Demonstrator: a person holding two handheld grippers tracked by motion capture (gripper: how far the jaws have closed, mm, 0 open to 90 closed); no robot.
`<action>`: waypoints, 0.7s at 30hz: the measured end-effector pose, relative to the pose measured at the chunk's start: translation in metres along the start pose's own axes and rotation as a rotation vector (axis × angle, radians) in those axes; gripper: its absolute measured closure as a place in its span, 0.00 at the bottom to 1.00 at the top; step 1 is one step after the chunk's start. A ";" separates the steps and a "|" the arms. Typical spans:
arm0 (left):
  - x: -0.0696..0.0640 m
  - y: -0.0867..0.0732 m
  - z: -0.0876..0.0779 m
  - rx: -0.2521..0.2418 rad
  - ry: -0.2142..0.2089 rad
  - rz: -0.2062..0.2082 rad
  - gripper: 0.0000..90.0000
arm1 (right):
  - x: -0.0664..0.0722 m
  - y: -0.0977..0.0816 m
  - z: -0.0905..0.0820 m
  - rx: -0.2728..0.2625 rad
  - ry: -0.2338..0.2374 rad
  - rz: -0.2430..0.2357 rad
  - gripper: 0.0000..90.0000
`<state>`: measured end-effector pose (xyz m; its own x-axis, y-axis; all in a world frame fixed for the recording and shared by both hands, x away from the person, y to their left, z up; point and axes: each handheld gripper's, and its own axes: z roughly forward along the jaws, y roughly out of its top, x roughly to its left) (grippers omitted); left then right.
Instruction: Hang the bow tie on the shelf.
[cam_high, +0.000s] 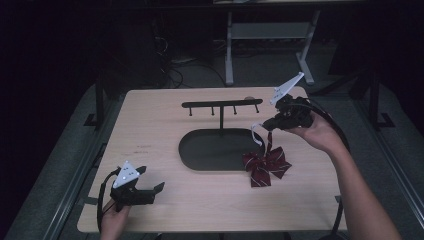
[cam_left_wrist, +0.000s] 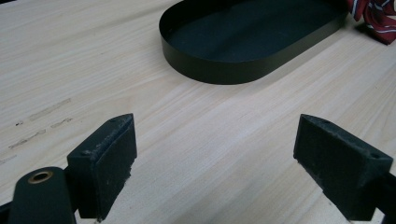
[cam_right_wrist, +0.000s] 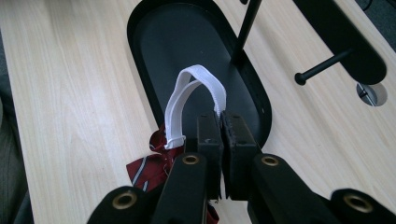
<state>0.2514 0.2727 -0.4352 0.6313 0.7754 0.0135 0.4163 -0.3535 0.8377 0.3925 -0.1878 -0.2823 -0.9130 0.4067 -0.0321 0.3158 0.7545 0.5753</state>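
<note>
A dark red striped bow tie (cam_high: 266, 167) lies by the right end of the black oval tray (cam_high: 212, 150), and whether it still touches the table I cannot tell. Its white elastic strap (cam_high: 256, 134) runs up to my right gripper (cam_high: 265, 123), which is shut on the strap. In the right gripper view the strap (cam_right_wrist: 196, 77) loops out ahead of the closed right gripper (cam_right_wrist: 220, 121), with the bow tie (cam_right_wrist: 149, 163) below to the left. My left gripper (cam_high: 151, 178) rests open near the table's front left corner, nothing between the jaws of the left gripper (cam_left_wrist: 215, 158).
A thin post rises from the tray and carries a black bar with several pegs (cam_high: 221, 104); the bar (cam_right_wrist: 341, 32) sits just right of the strap. A round grommet (cam_right_wrist: 372, 93) is set in the wooden tabletop (cam_high: 150, 125). Desk legs and cables stand beyond the far edge.
</note>
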 end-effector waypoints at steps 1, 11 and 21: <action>0.000 0.000 0.000 0.000 0.000 0.000 0.14 | 0.000 0.001 0.000 0.000 0.001 0.002 0.97; 0.000 0.000 0.000 0.000 -0.001 0.001 0.14 | -0.004 0.006 0.000 -0.001 -0.002 0.000 0.97; 0.000 0.000 0.000 0.001 -0.001 0.002 0.14 | -0.011 0.011 0.001 0.021 -0.004 0.019 0.97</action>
<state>0.2514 0.2727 -0.4351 0.6326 0.7744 0.0150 0.4153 -0.3555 0.8373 0.4058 -0.1834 -0.2760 -0.9058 0.4230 -0.0247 0.3385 0.7574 0.5584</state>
